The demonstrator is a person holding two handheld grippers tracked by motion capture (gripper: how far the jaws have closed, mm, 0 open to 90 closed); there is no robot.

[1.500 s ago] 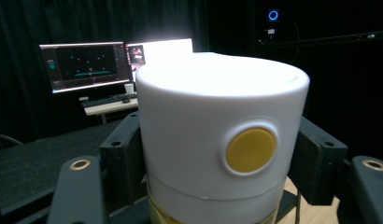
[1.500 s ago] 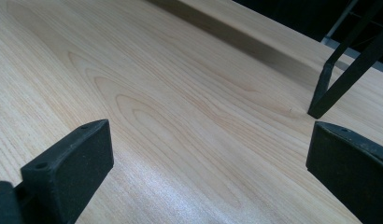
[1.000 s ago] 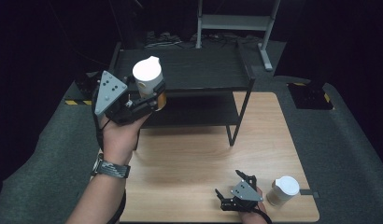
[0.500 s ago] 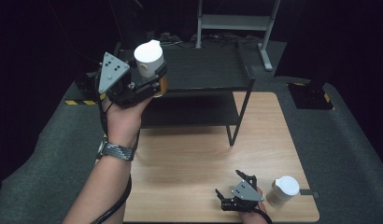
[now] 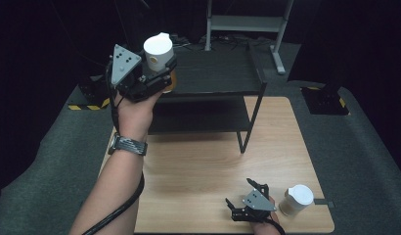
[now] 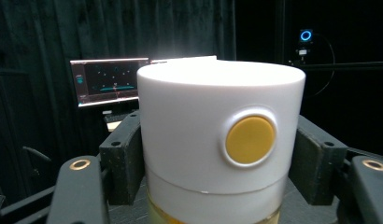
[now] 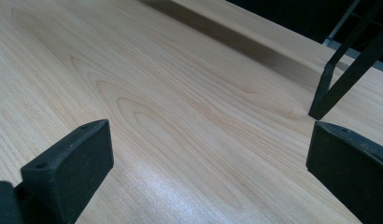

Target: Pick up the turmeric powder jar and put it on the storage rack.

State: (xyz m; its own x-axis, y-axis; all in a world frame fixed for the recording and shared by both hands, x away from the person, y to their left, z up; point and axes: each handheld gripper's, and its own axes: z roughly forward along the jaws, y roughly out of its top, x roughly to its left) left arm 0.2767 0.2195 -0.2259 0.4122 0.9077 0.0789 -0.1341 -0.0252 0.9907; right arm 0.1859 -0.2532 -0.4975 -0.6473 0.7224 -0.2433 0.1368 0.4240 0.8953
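Your left gripper point(image 5: 157, 73) clamps a white-lidded cup point(image 5: 158, 51) at eleven o'clock; your right gripper point(image 5: 245, 201) rests open-jawed at five o'clock.

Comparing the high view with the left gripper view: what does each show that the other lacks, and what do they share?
High view alone: the wooden table, the black shelf rack, a second white-lidded cup standing beside the open right gripper.
Left gripper view alone: a round yellow spot on the lid's side and a lit monitor behind.
Both: the white-lidded cup clamped between the left gripper jaws.
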